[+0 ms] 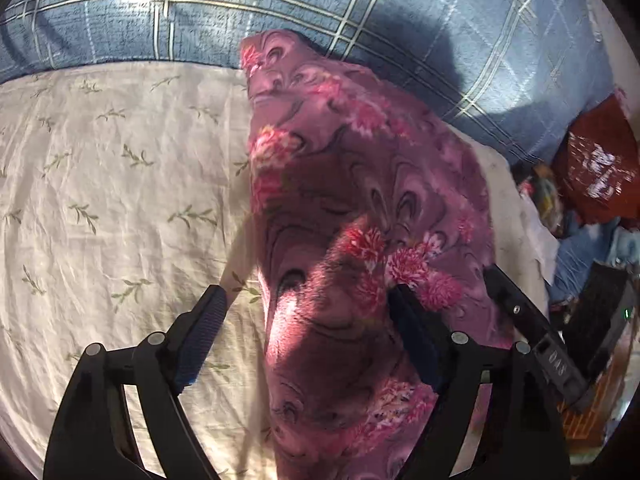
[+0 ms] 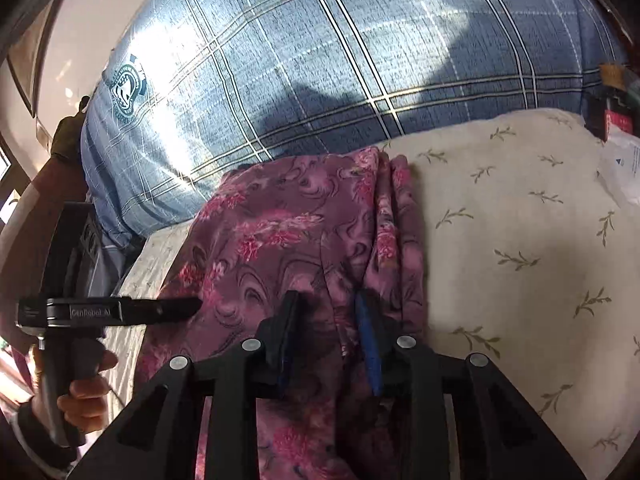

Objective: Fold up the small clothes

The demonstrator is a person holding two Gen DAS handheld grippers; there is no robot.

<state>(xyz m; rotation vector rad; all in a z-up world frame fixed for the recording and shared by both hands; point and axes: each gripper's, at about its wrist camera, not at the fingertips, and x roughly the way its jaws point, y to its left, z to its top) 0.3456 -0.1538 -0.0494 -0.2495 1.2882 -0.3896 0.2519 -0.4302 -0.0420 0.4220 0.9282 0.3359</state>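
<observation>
A purple garment with pink flowers [image 1: 340, 184] lies on the cream leaf-print sheet [image 1: 112, 184]. My left gripper [image 1: 308, 304] is open, its jaws wide apart around the cloth's near end; the right finger [image 1: 412, 328] touches the fabric. In the right wrist view the same garment [image 2: 288, 232] lies folded lengthwise with a ridge along its right side. My right gripper [image 2: 328, 312] has its jaws partly closed around a fold of the cloth. The left gripper shows there at the left [image 2: 120, 312], held by a hand.
A large blue plaid pillow [image 2: 340, 60] lies behind the garment. A red bag [image 1: 600, 160] and clutter sit at the bed's right edge. The cream sheet [image 2: 520, 240] stretches to the right of the garment.
</observation>
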